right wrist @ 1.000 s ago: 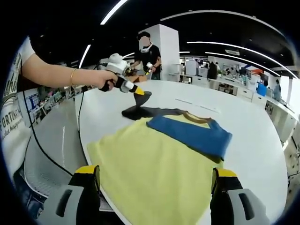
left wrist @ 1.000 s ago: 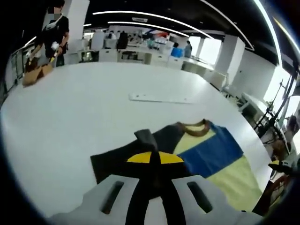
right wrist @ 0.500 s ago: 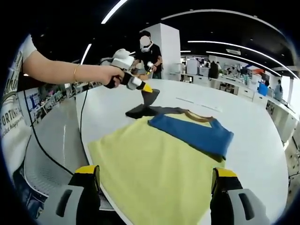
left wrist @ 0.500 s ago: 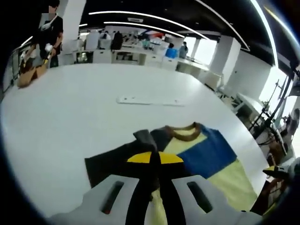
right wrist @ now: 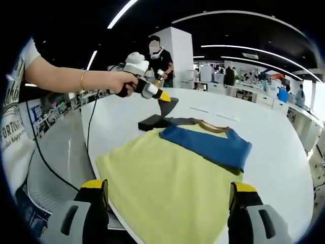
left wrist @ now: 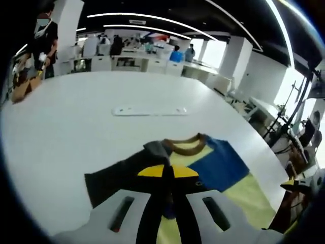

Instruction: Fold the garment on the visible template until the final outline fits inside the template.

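A T-shirt lies flat on the white table (right wrist: 274,152), with a yellow body (right wrist: 167,168), a brown collar (right wrist: 213,127) and a blue sleeve (right wrist: 208,144) folded across the chest. My left gripper (left wrist: 168,171) is shut on the dark grey sleeve (left wrist: 114,178) and holds its end raised off the table. The right gripper view shows that left gripper (right wrist: 163,95) in a hand, with the dark sleeve (right wrist: 165,109) hanging from its yellow tips. My right gripper (right wrist: 167,192) stands open above the shirt's near hem, nothing between its jaws.
A long white strip (left wrist: 150,110) lies on the table beyond the collar. A person in black (right wrist: 161,58) stands at the table's far end. The table edge (right wrist: 94,152) runs close to the shirt's left side, with floor below. Desks and people fill the background.
The left gripper has raised the dark sleeve and carried it toward the collar and the shirt's middle. The right gripper has stayed put, open.
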### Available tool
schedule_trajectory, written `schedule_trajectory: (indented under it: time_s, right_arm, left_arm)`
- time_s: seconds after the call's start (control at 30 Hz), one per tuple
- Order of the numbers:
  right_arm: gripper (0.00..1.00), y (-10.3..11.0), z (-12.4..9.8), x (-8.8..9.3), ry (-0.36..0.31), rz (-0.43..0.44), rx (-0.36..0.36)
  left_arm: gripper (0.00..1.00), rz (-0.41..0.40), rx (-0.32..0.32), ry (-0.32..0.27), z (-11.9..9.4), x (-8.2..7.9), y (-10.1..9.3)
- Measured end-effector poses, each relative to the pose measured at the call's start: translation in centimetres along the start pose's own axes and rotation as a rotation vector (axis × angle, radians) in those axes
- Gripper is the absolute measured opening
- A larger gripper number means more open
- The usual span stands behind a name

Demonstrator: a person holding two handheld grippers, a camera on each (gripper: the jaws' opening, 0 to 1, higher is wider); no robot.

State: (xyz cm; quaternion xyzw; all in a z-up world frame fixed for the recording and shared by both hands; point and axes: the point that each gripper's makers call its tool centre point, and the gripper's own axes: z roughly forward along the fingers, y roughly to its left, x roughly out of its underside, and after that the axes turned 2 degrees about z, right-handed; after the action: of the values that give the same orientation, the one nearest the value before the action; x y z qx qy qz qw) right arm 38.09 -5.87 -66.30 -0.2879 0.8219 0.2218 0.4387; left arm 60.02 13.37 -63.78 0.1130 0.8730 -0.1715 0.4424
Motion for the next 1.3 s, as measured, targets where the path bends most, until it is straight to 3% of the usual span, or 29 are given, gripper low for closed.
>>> schedule_trajectory:
  time_s: [0.63, 1.3]
  right_arm:
    - [0.99, -0.5, -0.7, -0.9, -0.049, 0.025, 0.014]
    - [0.99, -1.2, -1.5, -0.4, -0.063, 0.046, 0.034]
  left_arm:
    - [0.00, 0.018, 0.053, -0.010, 0.8, -1.0, -2.9]
    - [0.00, 0.056, 0.139, 0.001, 3.1, -1.2, -7.8]
